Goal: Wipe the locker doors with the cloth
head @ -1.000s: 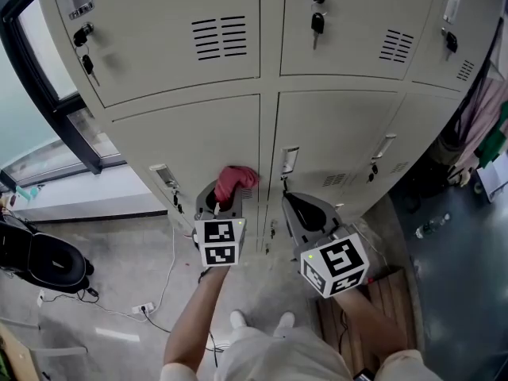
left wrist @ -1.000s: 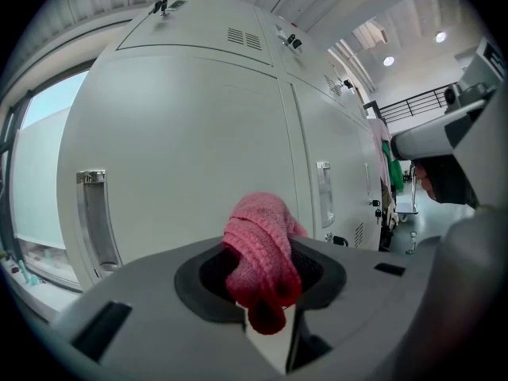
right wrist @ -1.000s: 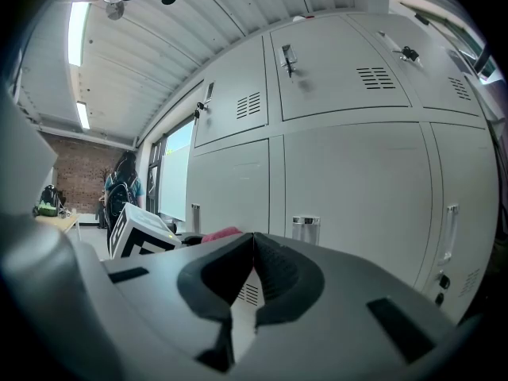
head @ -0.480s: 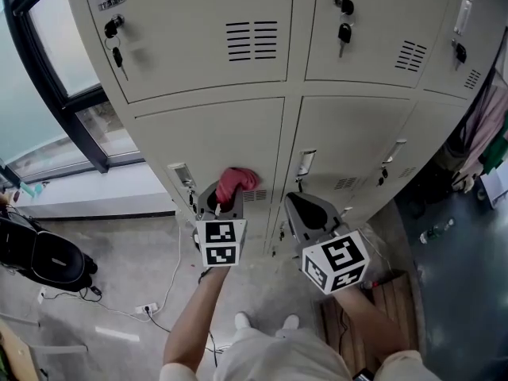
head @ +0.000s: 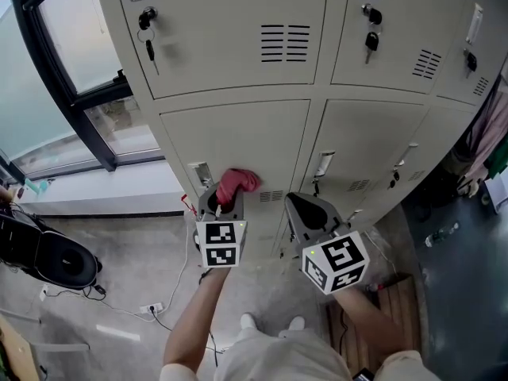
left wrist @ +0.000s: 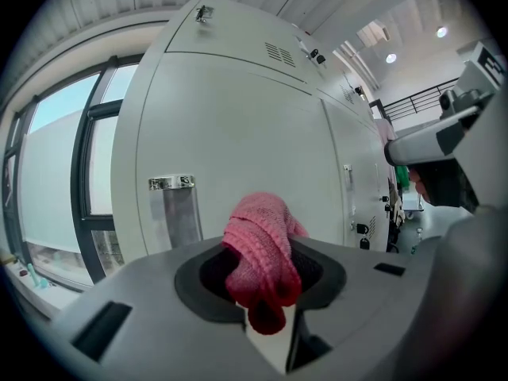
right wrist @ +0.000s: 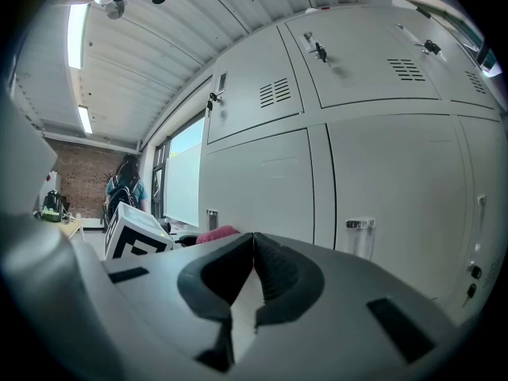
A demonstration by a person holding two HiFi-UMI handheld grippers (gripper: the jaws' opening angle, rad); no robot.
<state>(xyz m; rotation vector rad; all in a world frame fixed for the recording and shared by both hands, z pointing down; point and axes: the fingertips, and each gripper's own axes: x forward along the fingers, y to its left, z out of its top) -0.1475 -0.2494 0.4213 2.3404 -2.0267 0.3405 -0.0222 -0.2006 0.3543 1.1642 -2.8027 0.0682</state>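
A bunched pink knitted cloth [head: 235, 184] [left wrist: 262, 248] sticks out of my left gripper [head: 228, 198] [left wrist: 262, 272], whose jaws are shut on it. The cloth is held against or just in front of a lower beige locker door [head: 238, 145] [left wrist: 238, 141], near its chrome handle [head: 201, 173] [left wrist: 176, 213]. My right gripper [head: 305, 207] [right wrist: 252, 248] is to the right, its jaws shut with nothing between them, before the neighbouring lower locker door [head: 369, 141] [right wrist: 397, 181]. The pink cloth [right wrist: 216, 233] and the left gripper's marker cube [right wrist: 135, 232] show at the left in the right gripper view.
Upper locker doors [head: 238, 30] carry vents and keys [head: 148, 42] in their locks. A dark-framed window [head: 71, 62] stands left of the lockers. On the concrete floor lie a black bag [head: 48, 260], a white cable with a power strip [head: 151, 309], and a wooden pallet [head: 397, 308] at right.
The view has shifted left, so the lockers slide right in the frame. Both grippers keep their places, and the cloth stays clamped near the lower left door's handle.
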